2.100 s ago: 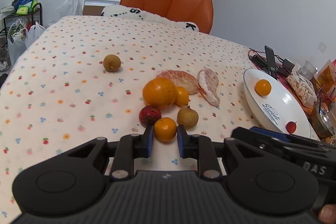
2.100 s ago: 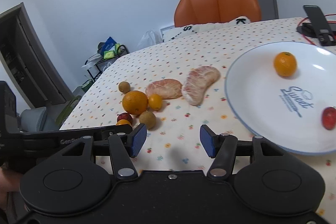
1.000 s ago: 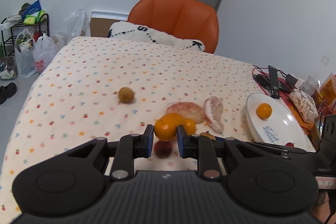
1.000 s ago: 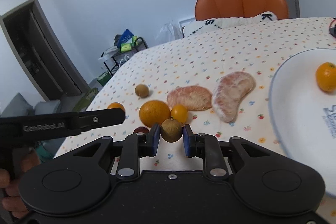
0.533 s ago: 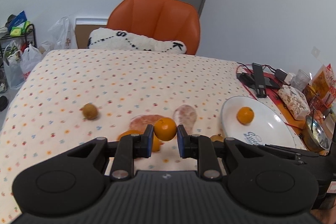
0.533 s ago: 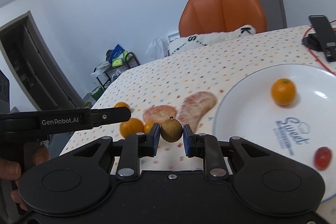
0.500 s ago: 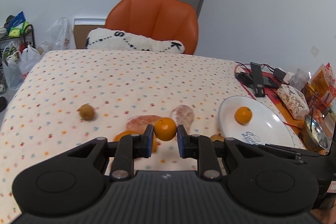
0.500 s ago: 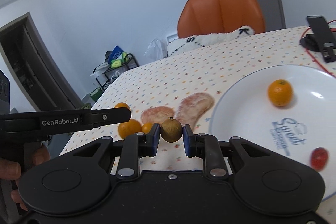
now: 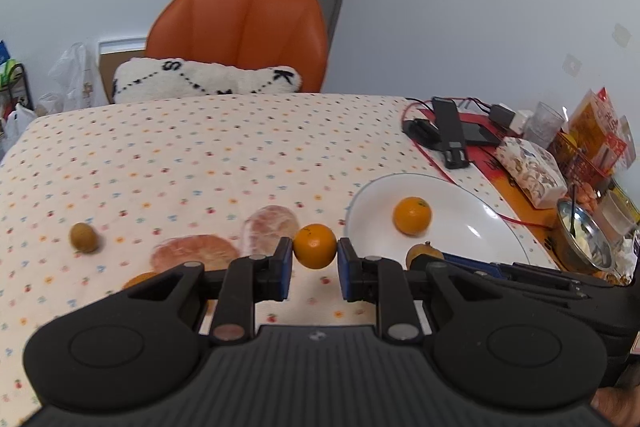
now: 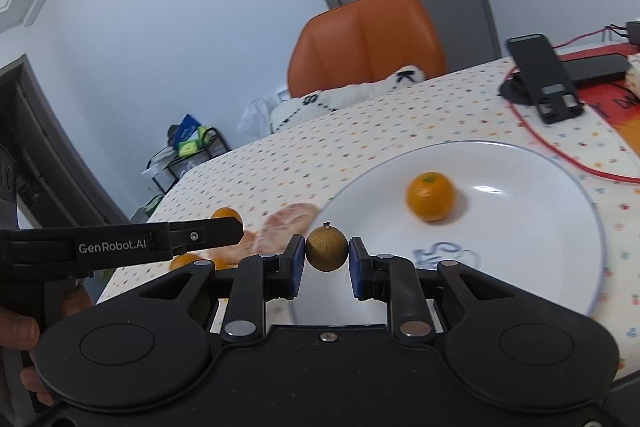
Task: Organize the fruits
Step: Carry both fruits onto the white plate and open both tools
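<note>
My left gripper (image 9: 315, 263) is shut on a small orange (image 9: 315, 246), held above the tablecloth just left of the white plate (image 9: 472, 211). Over the plate's near edge, my right gripper (image 10: 326, 267) is shut on a round brown fruit (image 10: 326, 252); that fruit (image 9: 420, 253) also shows in the left wrist view. One orange (image 10: 430, 195) lies on the white plate (image 10: 520, 227). Two peeled pomelo pieces (image 9: 196, 254) (image 9: 270, 227), another brown fruit (image 9: 83, 237) and part of an orange (image 9: 138, 279) lie on the cloth.
An orange chair (image 9: 240, 35) with a white cushion (image 9: 208, 81) stands behind the table. A black phone stand with red cables (image 9: 450, 133), a snack packet (image 9: 532, 175) and a metal bowl (image 9: 584, 239) crowd the right edge. A hand (image 10: 24, 331) holds the left gripper's handle.
Both grippers have carried their fruits to the right toward the plate. The right gripper's brown fruit now hangs over the plate's near rim, and the plate fills more of its view.
</note>
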A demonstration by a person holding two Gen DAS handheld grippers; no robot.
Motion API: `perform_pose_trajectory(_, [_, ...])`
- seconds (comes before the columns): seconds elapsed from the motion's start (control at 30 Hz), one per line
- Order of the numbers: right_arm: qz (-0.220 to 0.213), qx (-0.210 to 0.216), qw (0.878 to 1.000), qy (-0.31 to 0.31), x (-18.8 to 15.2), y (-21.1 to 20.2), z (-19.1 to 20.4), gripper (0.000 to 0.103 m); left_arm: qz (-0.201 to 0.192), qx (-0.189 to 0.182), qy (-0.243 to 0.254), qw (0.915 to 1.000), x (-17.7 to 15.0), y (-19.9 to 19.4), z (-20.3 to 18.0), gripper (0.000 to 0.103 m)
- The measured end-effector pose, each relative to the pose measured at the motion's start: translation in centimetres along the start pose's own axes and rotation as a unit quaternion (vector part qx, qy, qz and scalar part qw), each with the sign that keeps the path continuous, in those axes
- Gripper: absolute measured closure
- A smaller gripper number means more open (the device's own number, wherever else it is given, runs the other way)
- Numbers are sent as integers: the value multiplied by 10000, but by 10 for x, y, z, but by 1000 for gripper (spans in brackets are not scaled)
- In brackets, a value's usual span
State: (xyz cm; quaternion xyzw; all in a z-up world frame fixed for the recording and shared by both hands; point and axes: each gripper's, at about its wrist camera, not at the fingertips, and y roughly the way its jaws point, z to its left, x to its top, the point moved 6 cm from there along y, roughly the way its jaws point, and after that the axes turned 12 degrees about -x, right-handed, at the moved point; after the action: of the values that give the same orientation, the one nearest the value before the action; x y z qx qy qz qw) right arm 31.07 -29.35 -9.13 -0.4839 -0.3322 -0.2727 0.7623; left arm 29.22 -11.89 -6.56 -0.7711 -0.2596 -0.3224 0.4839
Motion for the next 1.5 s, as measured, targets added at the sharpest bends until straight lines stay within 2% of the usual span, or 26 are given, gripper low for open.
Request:
perform_pose_trajectory(0.57, [13, -558, 9976, 404, 5, 9, -63, 81, 463, -336, 198, 9982, 2, 62, -32, 81])
perform_pose_trajectory(1.07, [15, -828, 9958, 386, 15, 27, -78, 81, 670, -419, 219, 9966, 4, 103, -39, 81])
perform_pose_trajectory(1.23, [31, -959, 9950, 278, 17, 36, -77, 81, 674, -338, 187, 9970, 4, 109, -35, 81])
perform_pose_trajectory(1.5, [90, -1066, 9940, 219, 14, 40, -74, 76, 575, -313, 237, 9976, 8, 94, -32, 78])
